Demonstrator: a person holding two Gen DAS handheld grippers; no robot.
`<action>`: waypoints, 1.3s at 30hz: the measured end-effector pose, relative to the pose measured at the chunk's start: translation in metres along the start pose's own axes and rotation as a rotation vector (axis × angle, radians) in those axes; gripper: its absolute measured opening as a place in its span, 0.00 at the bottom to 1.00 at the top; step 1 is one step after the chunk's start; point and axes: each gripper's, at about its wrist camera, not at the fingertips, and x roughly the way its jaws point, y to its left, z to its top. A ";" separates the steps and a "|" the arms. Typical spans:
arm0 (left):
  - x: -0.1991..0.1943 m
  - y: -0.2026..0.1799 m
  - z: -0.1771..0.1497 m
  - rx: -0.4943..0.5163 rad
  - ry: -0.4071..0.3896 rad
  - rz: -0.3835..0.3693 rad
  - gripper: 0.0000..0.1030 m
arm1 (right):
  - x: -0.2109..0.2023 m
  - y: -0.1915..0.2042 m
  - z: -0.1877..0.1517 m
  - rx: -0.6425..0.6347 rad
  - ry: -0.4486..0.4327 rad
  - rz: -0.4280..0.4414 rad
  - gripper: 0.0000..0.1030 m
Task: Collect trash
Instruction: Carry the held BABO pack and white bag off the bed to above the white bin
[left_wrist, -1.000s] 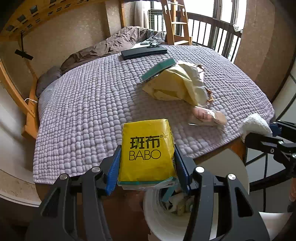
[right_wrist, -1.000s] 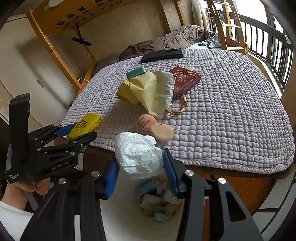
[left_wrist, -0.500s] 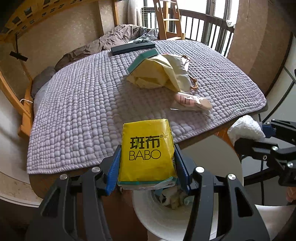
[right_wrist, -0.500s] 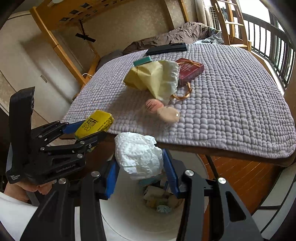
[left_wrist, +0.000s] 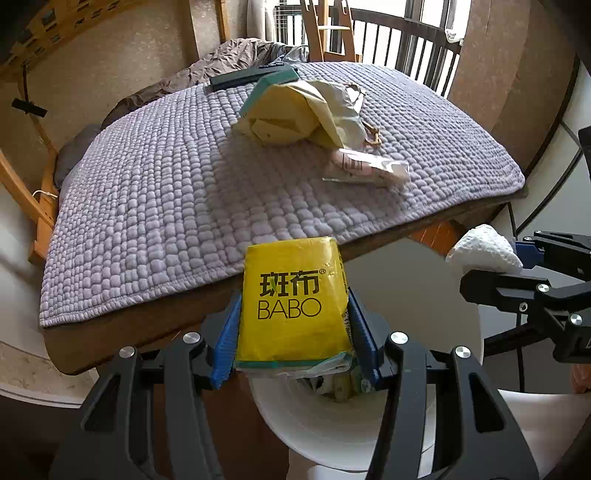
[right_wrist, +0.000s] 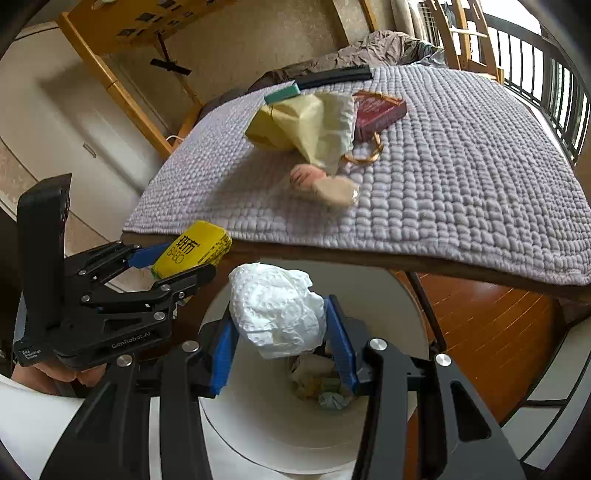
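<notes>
My left gripper (left_wrist: 295, 328) is shut on a yellow BABO tissue pack (left_wrist: 293, 302) and holds it over the near rim of a white trash bin (left_wrist: 317, 424). The pack also shows in the right wrist view (right_wrist: 192, 249). My right gripper (right_wrist: 280, 339) is shut on a crumpled white tissue wad (right_wrist: 277, 314), held above the bin's opening (right_wrist: 258, 413). The wad also shows at the right of the left wrist view (left_wrist: 484, 249). The bin holds several scraps of trash (right_wrist: 317, 380).
A bed with a lilac quilt (left_wrist: 184, 177) stands just beyond the bin. On it lie a yellow paper bag (right_wrist: 306, 125), a pink wrapper (right_wrist: 325, 184), a red box (right_wrist: 376, 112), a teal item (right_wrist: 282, 94) and a black flat object (right_wrist: 332, 77). Orange wood floor (right_wrist: 491, 325) is at the right.
Both grippers have pulled back from the bed and moved over the bin, each still holding its item. The bed looks farther away.
</notes>
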 end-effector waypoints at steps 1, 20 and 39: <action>0.001 -0.001 -0.001 0.002 0.004 -0.003 0.53 | 0.001 0.000 -0.001 0.000 0.004 0.002 0.44; 0.002 -0.004 -0.014 0.021 0.024 -0.002 0.53 | 0.016 0.001 -0.012 -0.001 0.056 0.023 0.44; -0.006 -0.014 -0.029 0.073 0.036 -0.039 0.52 | 0.018 0.003 -0.022 0.016 0.067 0.008 0.44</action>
